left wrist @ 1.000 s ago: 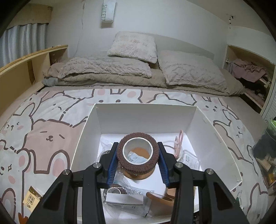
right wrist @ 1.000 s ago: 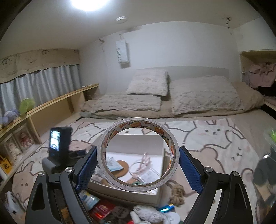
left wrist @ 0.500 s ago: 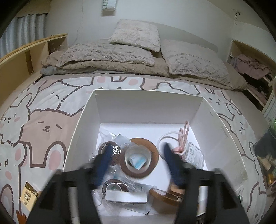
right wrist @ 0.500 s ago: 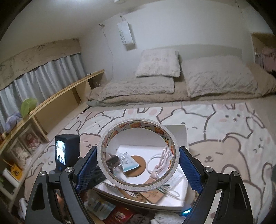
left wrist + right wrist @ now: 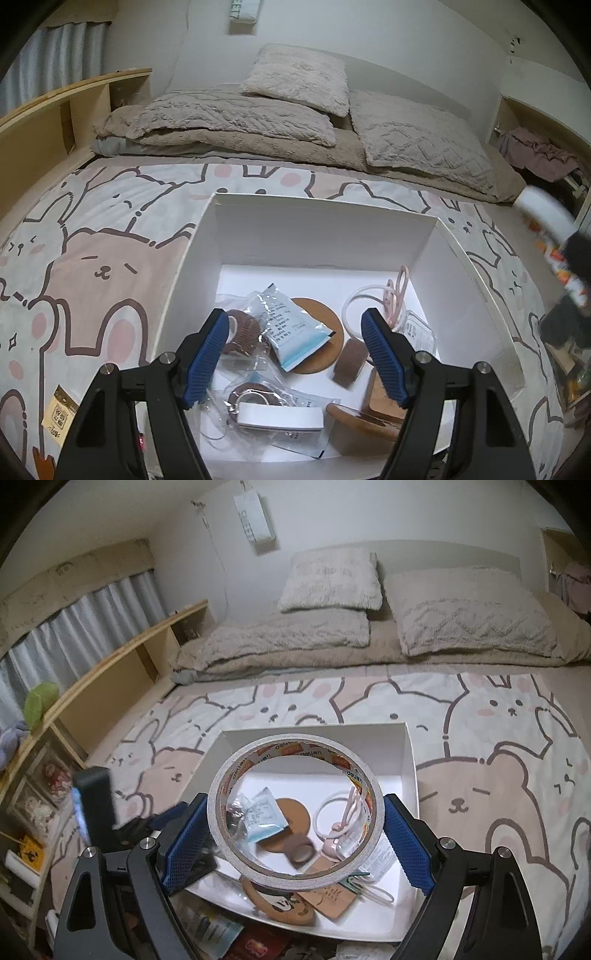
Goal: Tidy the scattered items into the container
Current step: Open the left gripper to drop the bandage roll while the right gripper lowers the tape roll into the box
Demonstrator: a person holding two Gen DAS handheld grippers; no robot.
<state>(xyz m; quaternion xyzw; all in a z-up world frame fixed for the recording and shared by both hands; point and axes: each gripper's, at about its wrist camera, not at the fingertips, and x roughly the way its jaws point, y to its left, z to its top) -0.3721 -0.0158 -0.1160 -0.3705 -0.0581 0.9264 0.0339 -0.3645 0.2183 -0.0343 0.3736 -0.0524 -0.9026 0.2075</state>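
Note:
A white box point(image 5: 317, 225) sits on the cartoon bedspread. My left gripper point(image 5: 295, 354) is open and empty above its near half. The brown tape roll point(image 5: 351, 363) lies blurred inside the box, by a round cork coaster point(image 5: 317, 314) and a sachet point(image 5: 291, 328). It also shows in the right wrist view point(image 5: 301, 851). My right gripper point(image 5: 295, 834) is shut on a large clear tape roll point(image 5: 229, 775), held above the box point(image 5: 408, 760). The left gripper point(image 5: 140, 830) shows at the box's left side.
The box holds a white ring with pink scissors point(image 5: 397, 295), a white tape roll in plastic point(image 5: 279, 415) and wooden pieces point(image 5: 380, 406). A yellow packet point(image 5: 61, 410) lies on the bedspread at left. Loose packets point(image 5: 218, 932) lie in front of the box. Pillows point(image 5: 299, 79) lie behind.
My left gripper opened and the brown tape roll dropped into the box. My right gripper moved forward with the clear tape roll, over the box.

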